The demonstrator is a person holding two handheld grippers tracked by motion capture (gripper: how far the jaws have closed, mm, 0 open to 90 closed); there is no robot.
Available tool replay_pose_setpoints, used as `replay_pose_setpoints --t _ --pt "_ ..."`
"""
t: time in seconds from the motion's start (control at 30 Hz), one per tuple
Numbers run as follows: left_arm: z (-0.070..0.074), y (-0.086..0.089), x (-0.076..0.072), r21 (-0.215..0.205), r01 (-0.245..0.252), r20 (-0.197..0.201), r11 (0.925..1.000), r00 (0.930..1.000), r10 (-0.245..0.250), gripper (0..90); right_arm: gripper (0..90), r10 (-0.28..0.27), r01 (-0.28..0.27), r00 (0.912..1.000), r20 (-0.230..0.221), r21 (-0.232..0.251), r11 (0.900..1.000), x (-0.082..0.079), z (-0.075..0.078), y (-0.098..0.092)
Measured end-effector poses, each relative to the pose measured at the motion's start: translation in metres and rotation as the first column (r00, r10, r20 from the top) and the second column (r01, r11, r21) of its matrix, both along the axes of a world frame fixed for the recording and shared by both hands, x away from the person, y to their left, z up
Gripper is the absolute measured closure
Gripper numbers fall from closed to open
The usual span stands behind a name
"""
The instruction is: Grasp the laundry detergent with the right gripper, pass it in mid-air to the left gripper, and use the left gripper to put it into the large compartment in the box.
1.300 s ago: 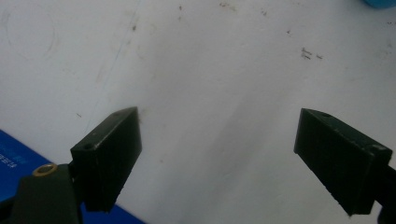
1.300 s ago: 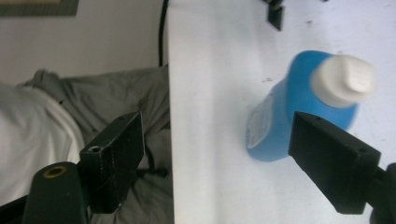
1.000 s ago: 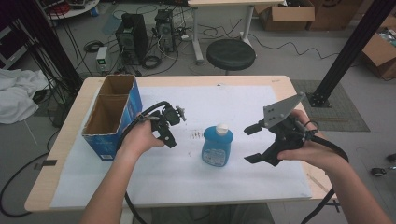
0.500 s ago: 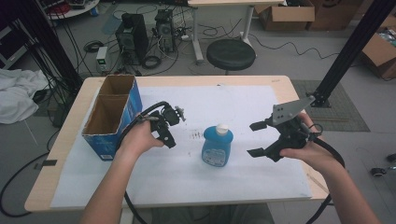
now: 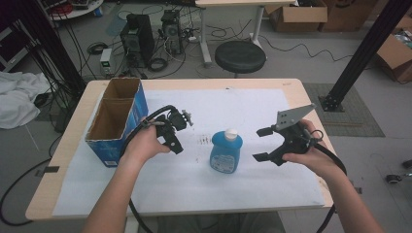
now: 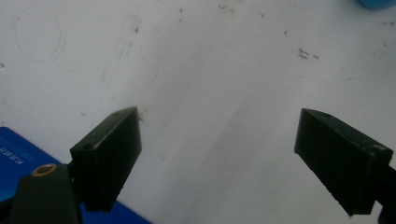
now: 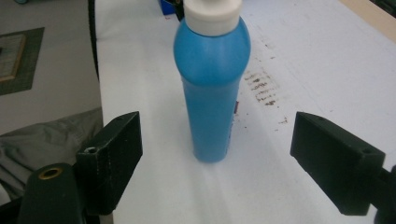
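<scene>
A blue bottle (image 5: 226, 154) with a white cap stands upright in the middle of the white table cover. My right gripper (image 5: 260, 143) is held just right of it, open, with its jaws pointing at the bottle. In the right gripper view the bottle (image 7: 212, 88) stands a short way ahead, centred between the wide jaws of the gripper (image 7: 224, 164), and nothing touches it. My left gripper (image 5: 178, 134) is left of the bottle, beside the blue box (image 5: 116, 121). It is open (image 6: 224, 158) over bare cover, holding nothing.
The open-topped blue cardboard box has two compartments and stands at the table's left; its corner (image 6: 11, 156) lies beside my left jaw. Dark smudges (image 5: 206, 141) mark the cover near the bottle. A black post (image 5: 362, 53) rises beyond the right edge.
My right gripper has turned slightly and shifted a little, its jaws still open toward the bottle. The left gripper and the bottle have stayed put.
</scene>
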State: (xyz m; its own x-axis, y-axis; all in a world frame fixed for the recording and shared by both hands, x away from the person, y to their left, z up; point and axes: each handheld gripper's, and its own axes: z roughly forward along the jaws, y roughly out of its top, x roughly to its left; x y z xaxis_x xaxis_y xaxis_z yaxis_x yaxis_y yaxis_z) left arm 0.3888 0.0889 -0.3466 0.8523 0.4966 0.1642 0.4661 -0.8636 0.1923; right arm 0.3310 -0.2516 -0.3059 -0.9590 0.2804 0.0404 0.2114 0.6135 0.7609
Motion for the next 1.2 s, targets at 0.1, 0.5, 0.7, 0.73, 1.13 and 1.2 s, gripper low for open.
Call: replay_pose_setpoints --t 0.1,0.5,0.7,0.73,1.13,1.2 --pt "0.0 0.0 0.0 -0.002 -0.001 0.002 1.0 1.0 0.001 15.4 16.8 -0.006 0.006 1.0 -0.002 0.005 1.0 0.003 -0.005 0.001" --pt "0.0 0.0 -0.001 -0.003 0.004 0.007 1.0 1.0 -0.004 15.5 16.9 -0.016 0.016 0.9998 -0.011 0.004 1.0 0.009 -0.022 0.014" --pt "0.001 0.0 -0.002 -0.011 0.008 0.009 0.9999 0.9999 -0.008 15.5 16.9 -0.028 0.028 0.9996 -0.004 -0.003 1.0 0.011 -0.029 0.022" --pt "0.001 0.0 -0.002 -0.01 0.009 0.009 0.9999 0.9999 -0.009 15.5 16.9 -0.026 0.026 0.9997 -0.003 -0.005 1.0 0.012 -0.03 0.023" --pt "0.0 0.002 -0.002 -0.013 0.005 0.011 0.9999 0.9999 -0.004 15.5 17.7 -0.025 0.025 0.9996 -0.009 -0.005 1.0 0.015 -0.046 0.039" --pt "-0.001 0.002 -0.002 -0.009 0.005 0.009 1.0 0.9999 -0.004 15.5 17.6 -0.02 0.02 0.9998 -0.007 -0.019 1.0 0.015 -0.049 0.045"
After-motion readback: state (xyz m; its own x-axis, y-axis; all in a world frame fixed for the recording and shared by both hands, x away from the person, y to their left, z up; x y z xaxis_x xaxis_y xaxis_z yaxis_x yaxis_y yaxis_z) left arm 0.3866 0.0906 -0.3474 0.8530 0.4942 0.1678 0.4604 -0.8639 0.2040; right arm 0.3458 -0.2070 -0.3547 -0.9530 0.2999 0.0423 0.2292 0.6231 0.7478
